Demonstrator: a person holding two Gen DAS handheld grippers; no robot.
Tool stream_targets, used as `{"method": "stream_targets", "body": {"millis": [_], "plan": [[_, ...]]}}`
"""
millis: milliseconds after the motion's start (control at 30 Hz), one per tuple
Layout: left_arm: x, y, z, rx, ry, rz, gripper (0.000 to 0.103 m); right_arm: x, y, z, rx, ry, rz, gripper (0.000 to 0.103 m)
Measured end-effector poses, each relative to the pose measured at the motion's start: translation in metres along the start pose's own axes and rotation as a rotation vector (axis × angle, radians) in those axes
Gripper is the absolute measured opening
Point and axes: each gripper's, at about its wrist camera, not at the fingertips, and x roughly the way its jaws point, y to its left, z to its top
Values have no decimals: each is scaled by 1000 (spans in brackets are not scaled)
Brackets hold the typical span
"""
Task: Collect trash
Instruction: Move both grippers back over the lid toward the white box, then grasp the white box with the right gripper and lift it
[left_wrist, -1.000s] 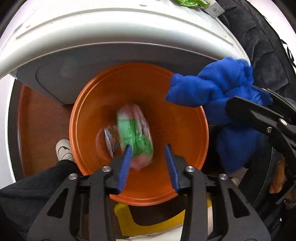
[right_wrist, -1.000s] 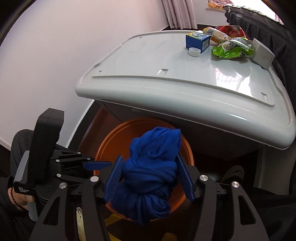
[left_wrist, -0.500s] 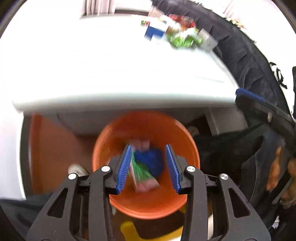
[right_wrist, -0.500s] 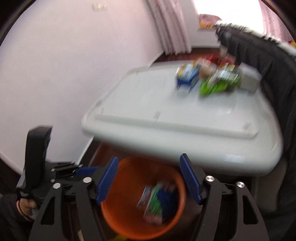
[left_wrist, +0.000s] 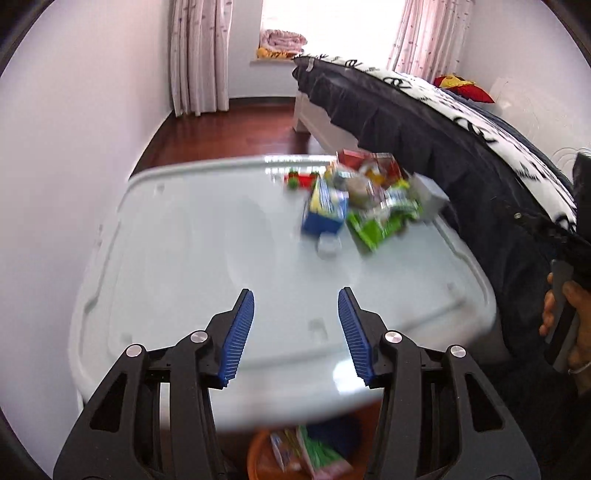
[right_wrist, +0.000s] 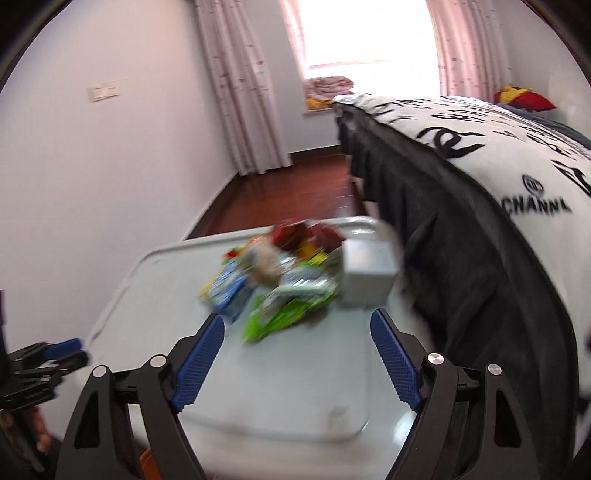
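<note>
A pile of trash lies at the far right of the white table (left_wrist: 207, 236): a blue carton (left_wrist: 323, 208), a green wrapper (left_wrist: 384, 221), a white cap (left_wrist: 328, 245), red packets (left_wrist: 365, 162) and a white box (right_wrist: 367, 271). My left gripper (left_wrist: 295, 328) is open and empty over the table's near edge. My right gripper (right_wrist: 297, 360) is open and empty, just short of the green wrapper (right_wrist: 291, 310). The orange bin (left_wrist: 291, 458) under the table's near edge holds a green wrapper, a packet and a blue cloth.
A bed with a black and white cover (right_wrist: 498, 206) runs along the table's right side. A white wall (left_wrist: 74, 147) is on the left. Dark wood floor (left_wrist: 236, 129) and curtains lie beyond the table. My left gripper shows at the right wrist view's left edge (right_wrist: 48, 354).
The left gripper dropped the green wrapper and the right gripper dropped the blue cloth into the orange bin. Both rose from the bin and now point over the table at the trash pile.
</note>
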Motion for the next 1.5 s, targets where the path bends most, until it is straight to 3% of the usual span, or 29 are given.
{"method": "stream_targets", "body": {"millis": [300, 600, 867, 967, 1167, 1500], "plan": [[44, 5, 54, 1, -45, 2, 54, 87, -32, 33, 8, 89, -97, 80], [58, 4, 57, 0, -42, -34, 58, 139, -49, 41, 26, 148, -164, 80], [60, 5, 58, -4, -47, -34, 62, 168, -64, 44, 78, 185, -149, 80], [62, 8, 58, -10, -44, -29, 62, 177, -69, 42, 99, 211, -141, 64], [65, 8, 57, -3, -37, -22, 62, 176, -65, 42, 107, 212, -122, 61], [68, 8, 55, 4, -26, -20, 62, 114, -47, 47, 57, 124, -77, 61]]}}
